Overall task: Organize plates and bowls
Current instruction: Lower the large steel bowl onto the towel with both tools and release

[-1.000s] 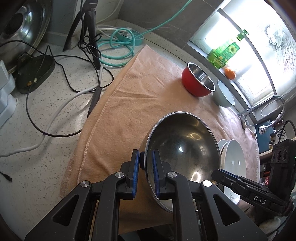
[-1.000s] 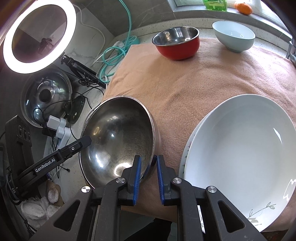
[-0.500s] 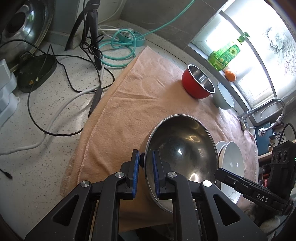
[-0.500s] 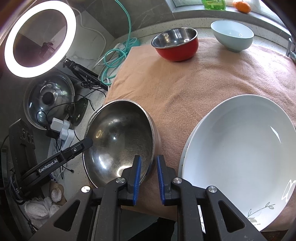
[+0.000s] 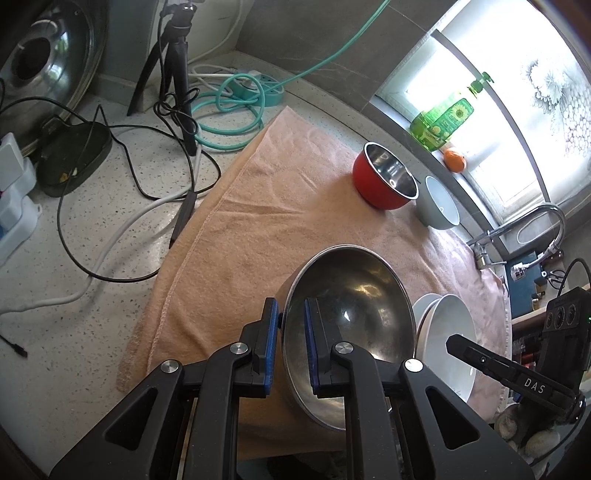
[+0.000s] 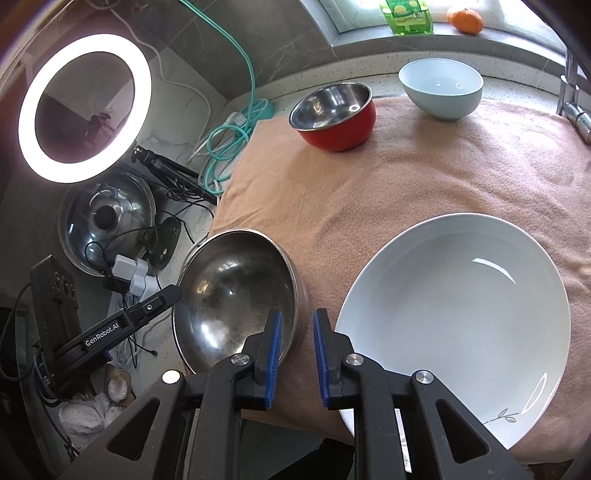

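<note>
The big steel bowl (image 5: 354,332) is held tilted over the near edge of the peach towel (image 5: 258,229), gripped from two sides. The left claw (image 5: 288,347) pinches its rim, one blue pad outside the wall and one inside. The right claw (image 6: 295,350) pinches the opposite rim the same way, its pads nearly pressed together with only the thin metal between them.

Just beside the bowl, on the towel, sits a white plate (image 6: 461,325) with a small leaf sprig painted near its edge; in the left view it looks stacked on another white dish. Farther back on the towel stand a red bowl (image 6: 336,114) with a steel inside and a pale blue bowl (image 6: 443,88), close together but apart.

Behind them, on the window sill, are a green bottle (image 5: 443,118) and an orange (image 6: 465,18). Off the towel, the speckled desk (image 5: 74,258) carries tangled cables, a teal hose (image 5: 236,110), a tripod and a lit ring light (image 6: 85,107).
</note>
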The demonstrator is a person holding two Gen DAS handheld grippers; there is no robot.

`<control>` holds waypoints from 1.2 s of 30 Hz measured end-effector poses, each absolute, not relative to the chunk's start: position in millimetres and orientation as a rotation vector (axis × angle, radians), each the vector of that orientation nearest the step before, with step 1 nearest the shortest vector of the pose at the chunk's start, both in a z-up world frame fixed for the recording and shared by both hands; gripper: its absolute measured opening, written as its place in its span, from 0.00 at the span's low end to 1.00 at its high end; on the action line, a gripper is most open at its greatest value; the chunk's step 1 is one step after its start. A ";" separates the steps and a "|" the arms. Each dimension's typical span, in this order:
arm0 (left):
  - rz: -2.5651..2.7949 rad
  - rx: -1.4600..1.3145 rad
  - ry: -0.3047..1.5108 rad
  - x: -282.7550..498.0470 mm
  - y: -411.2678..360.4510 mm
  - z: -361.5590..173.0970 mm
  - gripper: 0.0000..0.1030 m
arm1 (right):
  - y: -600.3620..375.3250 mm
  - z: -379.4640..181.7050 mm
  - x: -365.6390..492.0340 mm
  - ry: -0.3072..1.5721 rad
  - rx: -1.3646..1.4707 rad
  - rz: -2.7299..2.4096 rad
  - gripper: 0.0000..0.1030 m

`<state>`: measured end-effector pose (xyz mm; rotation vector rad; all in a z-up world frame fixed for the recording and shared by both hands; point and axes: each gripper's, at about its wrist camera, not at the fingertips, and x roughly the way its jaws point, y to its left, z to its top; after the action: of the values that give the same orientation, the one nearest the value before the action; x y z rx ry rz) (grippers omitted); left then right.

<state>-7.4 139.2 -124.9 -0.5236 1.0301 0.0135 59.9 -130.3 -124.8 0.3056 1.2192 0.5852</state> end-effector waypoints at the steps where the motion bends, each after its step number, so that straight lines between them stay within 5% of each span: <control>1: 0.012 -0.514 1.027 -6.2 137.6 -122.9 0.12 | -133.5 -123.0 60.7 1.215 0.312 0.584 0.16; 36: -0.039 -0.466 0.966 29.2 124.7 -77.8 0.12 | -169.1 -69.0 100.6 1.088 0.319 0.594 0.16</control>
<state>29.2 124.7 -77.8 -0.4659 0.9660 -0.0395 100.6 -169.1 -69.0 0.3192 1.0882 0.5945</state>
